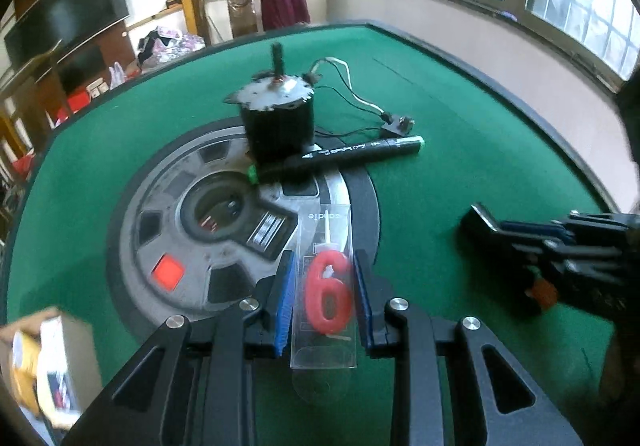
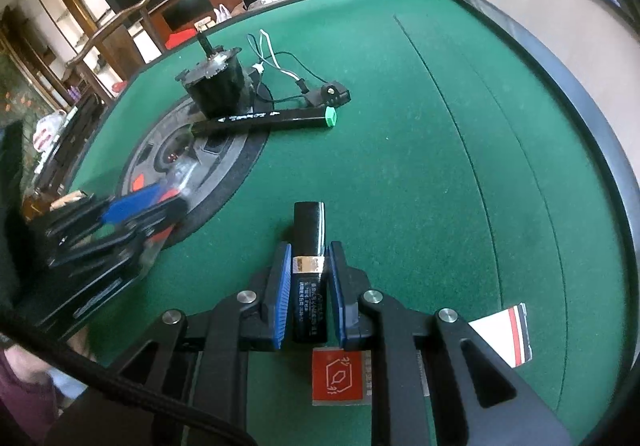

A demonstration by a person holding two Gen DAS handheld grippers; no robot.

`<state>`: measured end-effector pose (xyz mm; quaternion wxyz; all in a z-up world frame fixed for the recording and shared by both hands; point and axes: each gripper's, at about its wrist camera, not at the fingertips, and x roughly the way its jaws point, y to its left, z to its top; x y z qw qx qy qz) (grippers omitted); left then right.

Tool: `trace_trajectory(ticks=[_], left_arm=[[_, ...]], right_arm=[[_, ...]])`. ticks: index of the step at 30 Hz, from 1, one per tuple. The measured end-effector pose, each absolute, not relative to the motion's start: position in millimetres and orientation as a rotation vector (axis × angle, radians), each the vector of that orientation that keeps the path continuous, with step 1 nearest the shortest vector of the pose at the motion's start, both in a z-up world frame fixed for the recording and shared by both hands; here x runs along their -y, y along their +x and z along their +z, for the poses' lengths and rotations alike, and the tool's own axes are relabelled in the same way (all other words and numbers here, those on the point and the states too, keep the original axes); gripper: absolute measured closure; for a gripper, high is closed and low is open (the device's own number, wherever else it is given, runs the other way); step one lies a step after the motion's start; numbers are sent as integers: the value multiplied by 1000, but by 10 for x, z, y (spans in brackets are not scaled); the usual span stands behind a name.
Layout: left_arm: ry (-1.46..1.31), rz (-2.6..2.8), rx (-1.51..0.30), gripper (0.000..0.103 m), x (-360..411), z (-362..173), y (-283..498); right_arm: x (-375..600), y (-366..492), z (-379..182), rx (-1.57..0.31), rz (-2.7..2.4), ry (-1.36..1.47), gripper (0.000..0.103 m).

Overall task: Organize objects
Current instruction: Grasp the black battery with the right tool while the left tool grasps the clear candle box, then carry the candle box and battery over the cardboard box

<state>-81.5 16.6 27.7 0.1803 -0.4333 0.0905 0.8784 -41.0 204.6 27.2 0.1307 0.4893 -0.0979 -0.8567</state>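
Note:
My left gripper (image 1: 323,270) is shut on a clear pack with a red number-6 candle (image 1: 329,296), held over the round grey centre panel (image 1: 192,246) of the green table. My right gripper (image 2: 308,262) is shut on a black battery (image 2: 310,266), low over the green felt (image 2: 420,165). In the left wrist view the right gripper (image 1: 480,219) shows at the right, holding the battery. A black motor with wires (image 1: 278,117) and a black marker with green ends (image 1: 340,157) lie beyond the candle; both also show in the right wrist view, the motor (image 2: 214,83) and the marker (image 2: 264,119).
A small black connector (image 2: 332,93) sits at the end of the motor's wires. An orange-and-white card (image 2: 340,376) and a white red-striped card (image 2: 508,334) lie under my right gripper. A box (image 1: 44,362) sits at the table's near left. The table's raised dark rim (image 2: 592,117) curves round the right.

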Motion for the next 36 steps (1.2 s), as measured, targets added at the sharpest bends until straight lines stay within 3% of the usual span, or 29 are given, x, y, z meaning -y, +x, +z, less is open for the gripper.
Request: trace_trajectory(ticks=[11, 20, 29, 36], left_arm=[[-1108, 2548, -82, 80, 268, 716, 30], [-1060, 2674, 173, 80, 1157, 926, 756], [-1106, 2862, 436, 80, 2254, 736, 1247], [-1145, 2870, 567, 80, 2614, 457, 1386]], right_arm=[[-2038, -394, 281, 473, -2357, 1333, 88], [-1713, -209, 376, 479, -2284, 1265, 88], [-967, 164, 605, 437, -2163, 1221, 88], [-210, 430, 751, 333, -2054, 1195, 87]])
